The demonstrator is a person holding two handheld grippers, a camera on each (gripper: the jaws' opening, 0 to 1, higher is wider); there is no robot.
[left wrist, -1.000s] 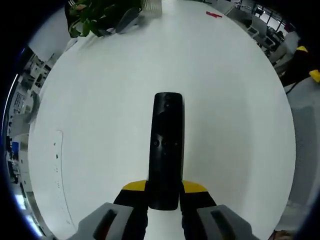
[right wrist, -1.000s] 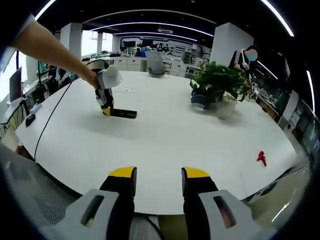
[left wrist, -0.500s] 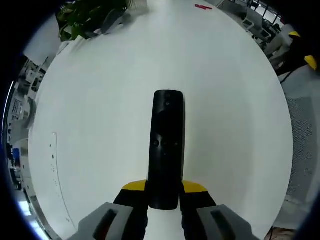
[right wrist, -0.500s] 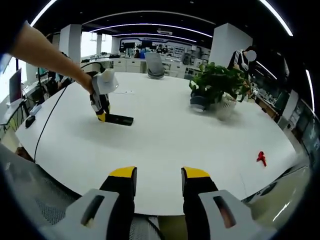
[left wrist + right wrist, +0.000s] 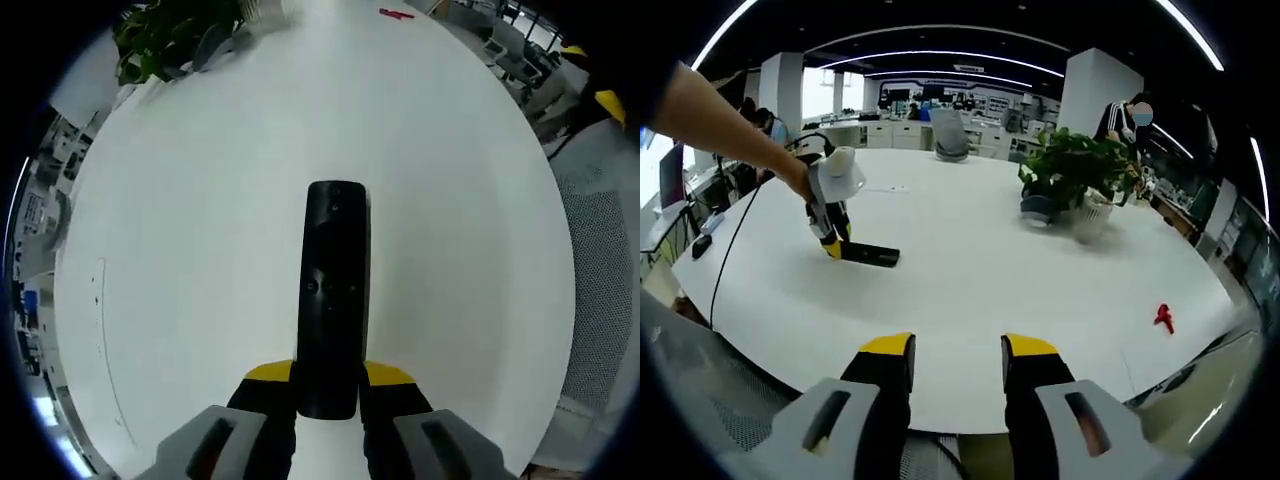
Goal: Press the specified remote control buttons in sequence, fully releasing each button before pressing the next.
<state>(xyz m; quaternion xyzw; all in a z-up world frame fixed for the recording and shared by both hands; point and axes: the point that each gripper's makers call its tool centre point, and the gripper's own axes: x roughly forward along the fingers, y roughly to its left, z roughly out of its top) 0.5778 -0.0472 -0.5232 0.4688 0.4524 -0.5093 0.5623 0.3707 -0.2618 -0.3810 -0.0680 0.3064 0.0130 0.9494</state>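
Observation:
A long black remote control (image 5: 333,290) sticks forward from my left gripper (image 5: 328,377), whose yellow-tipped jaws are shut on its near end, just above the white table (image 5: 200,200). In the right gripper view the same remote (image 5: 866,254) is a small dark bar low over the table at the left, held by the left gripper (image 5: 830,246) in a person's outstretched hand. My right gripper (image 5: 955,352) hangs near the table's front edge, open, with nothing between its fingers.
A potted green plant (image 5: 1077,170) stands at the back right of the round white table (image 5: 970,290); it also appears as a plant (image 5: 175,35). A small red object (image 5: 1163,316) lies at the right edge. A black cable (image 5: 735,265) trails over the left edge. A person stands behind.
The left gripper with the remote has drifted left and slightly lower over the table. The right gripper has held still and stayed open.

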